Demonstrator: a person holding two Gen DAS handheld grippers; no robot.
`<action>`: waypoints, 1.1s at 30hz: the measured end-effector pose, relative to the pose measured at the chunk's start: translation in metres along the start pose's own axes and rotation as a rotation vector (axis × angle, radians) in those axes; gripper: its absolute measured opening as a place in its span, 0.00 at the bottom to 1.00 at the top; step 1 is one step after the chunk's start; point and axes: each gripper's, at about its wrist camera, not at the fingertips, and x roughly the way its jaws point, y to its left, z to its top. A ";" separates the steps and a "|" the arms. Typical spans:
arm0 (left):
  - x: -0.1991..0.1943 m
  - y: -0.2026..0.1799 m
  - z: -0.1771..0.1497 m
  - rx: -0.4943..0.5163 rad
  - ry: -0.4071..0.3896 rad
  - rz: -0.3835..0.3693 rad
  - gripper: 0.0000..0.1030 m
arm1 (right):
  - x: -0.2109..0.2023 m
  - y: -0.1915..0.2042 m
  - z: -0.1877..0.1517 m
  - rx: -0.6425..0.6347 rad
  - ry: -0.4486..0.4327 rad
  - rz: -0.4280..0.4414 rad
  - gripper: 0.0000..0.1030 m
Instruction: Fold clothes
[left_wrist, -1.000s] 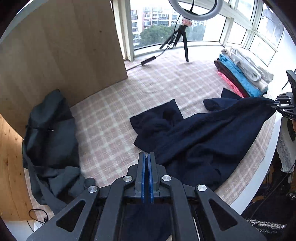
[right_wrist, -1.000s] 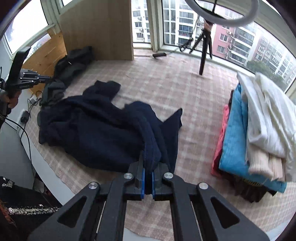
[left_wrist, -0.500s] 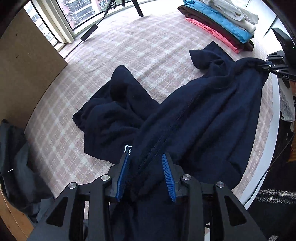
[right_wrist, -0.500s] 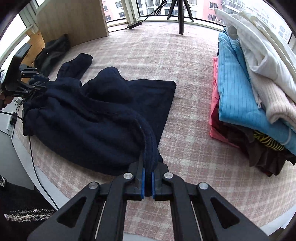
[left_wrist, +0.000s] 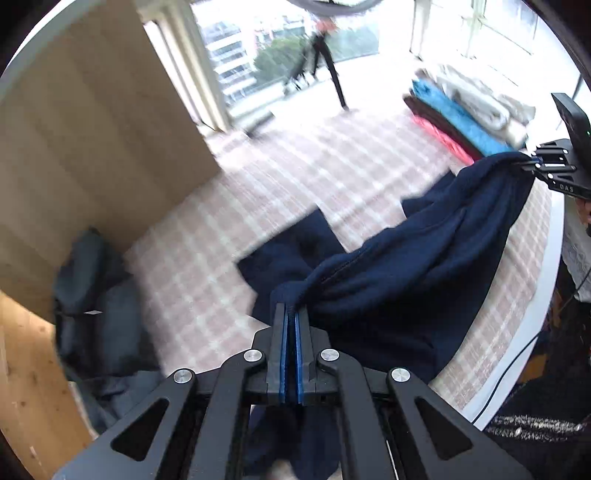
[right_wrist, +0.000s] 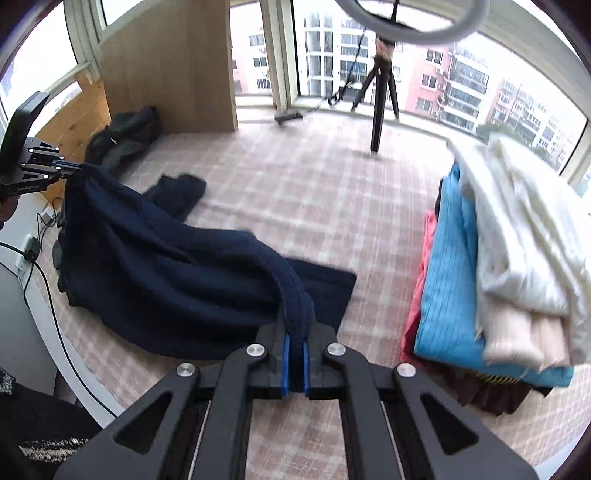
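Left gripper (left_wrist: 290, 314): blue-padded jaws have just been closing and now pinch a ribbed edge of the navy garment (left_wrist: 417, 266), cloth visible between the pads. Right gripper (right_wrist: 294, 341): jaws closed narrow on a thick rolled hem of the same garment, which rises out from between the pads. Navy garment: strung between the two grippers, its upper edge lifted, the body sagging down to the checked pink-and-cream cloth (right_wrist: 295, 192) that covers the table; one loose portion lies flat on that cloth behind the raised part. Table rim (left_wrist: 546, 295): white, curved, at the near edge. Stack of folded clothes (right_wrist: 491, 266): on the right side of the table, apart from the navy garment; cream and white items on top, bright blue below, pink and dark brown at the base. Dark grey garment (left_wrist: 96, 295): heaped at the far left beside a wooden panel (left_wrist: 92, 140). Tripod (right_wrist: 380, 96) with ring light: beyond the table, before the windows.
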 end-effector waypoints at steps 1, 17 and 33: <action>-0.034 0.018 0.008 -0.031 -0.067 0.063 0.02 | -0.022 0.008 0.026 -0.027 -0.070 -0.010 0.04; -0.453 0.102 0.005 -0.245 -0.770 0.546 0.03 | -0.359 0.152 0.174 -0.317 -0.784 -0.169 0.04; -0.501 0.095 0.018 -0.148 -0.815 0.651 0.03 | -0.420 0.186 0.171 -0.377 -0.870 -0.308 0.04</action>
